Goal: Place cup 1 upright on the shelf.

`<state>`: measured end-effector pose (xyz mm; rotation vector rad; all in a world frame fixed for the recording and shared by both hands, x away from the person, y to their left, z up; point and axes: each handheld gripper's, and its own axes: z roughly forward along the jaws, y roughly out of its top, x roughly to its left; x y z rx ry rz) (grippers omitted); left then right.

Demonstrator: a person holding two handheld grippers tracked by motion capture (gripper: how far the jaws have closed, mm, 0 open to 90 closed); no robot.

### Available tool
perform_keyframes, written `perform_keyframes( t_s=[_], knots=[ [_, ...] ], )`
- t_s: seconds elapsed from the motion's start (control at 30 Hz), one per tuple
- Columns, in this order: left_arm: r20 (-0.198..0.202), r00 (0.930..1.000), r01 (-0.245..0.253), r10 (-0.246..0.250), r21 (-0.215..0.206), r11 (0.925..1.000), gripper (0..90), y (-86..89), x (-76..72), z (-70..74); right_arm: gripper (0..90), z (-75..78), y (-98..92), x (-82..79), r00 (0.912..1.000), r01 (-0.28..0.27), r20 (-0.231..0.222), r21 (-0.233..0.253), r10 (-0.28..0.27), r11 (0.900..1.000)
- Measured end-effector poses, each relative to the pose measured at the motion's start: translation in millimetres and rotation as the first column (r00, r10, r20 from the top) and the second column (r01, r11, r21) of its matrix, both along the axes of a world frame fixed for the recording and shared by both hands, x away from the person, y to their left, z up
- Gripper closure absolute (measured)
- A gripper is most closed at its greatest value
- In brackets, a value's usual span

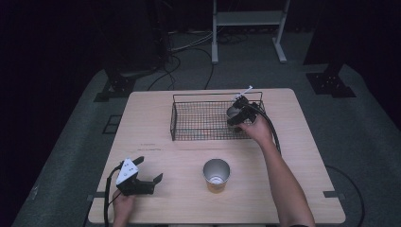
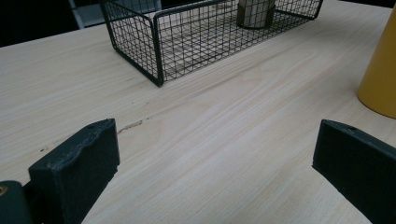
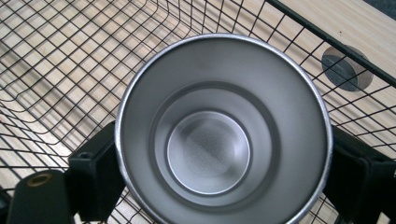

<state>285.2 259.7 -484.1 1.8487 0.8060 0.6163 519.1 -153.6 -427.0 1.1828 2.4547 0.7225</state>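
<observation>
While my right gripper sits over the right end of the wire basket, right of centre in the high view, its jaws stand on either side of a steel cup. In the right gripper view I'm looking straight down into that cup: the rim crosses most of the frame, its lower edge is cut off at the bottom, and the black jaws press in at its left and right flanks, so I read them as clamped on it. The cup's outside wall is hidden here, and I cannot tell whether its base rests on the basket mesh or hangs just above.

My left gripper is at the lower left of the high view, low over the bare wooden table, jaws spread wide with nothing between them. Its own view shows both jaws only partly, cropped at the bottom corners. A yellow cup is sliced by the right edge there; in the high view it stands at lower centre, well apart from both grippers.
</observation>
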Motion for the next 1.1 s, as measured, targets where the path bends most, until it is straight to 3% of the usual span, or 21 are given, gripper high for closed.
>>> perform_keyframes(
  t_s=[0.37,0.57,0.8,1.1],
  knots=[
    [0.001,1.0000,0.000,0.000,0.001,1.0000,0.0,-0.1,-0.1,0.0,4.9,0.5,-4.3,-3.2,0.9996,0.014,0.025,0.039,-0.015,0.999],
    [0.000,1.0000,0.000,0.000,0.001,1.0000,0.0,-0.2,-0.1,0.0,2.7,7.4,-7.8,-5.5,0.9979,0.020,0.059,0.075,-0.025,0.997],
    [0.000,1.0000,0.000,0.000,0.002,1.0000,0.0,-0.1,0.0,0.0,2.7,16.5,-13.1,-8.8,0.9972,0.022,0.068,0.133,-0.031,0.991],
    [0.000,1.0000,0.000,0.000,0.003,1.0000,0.0,-0.3,0.0,0.0,2.8,32.1,-18.7,-19.7,0.9943,0.005,0.105,0.145,-0.020,0.989]
  ],
)
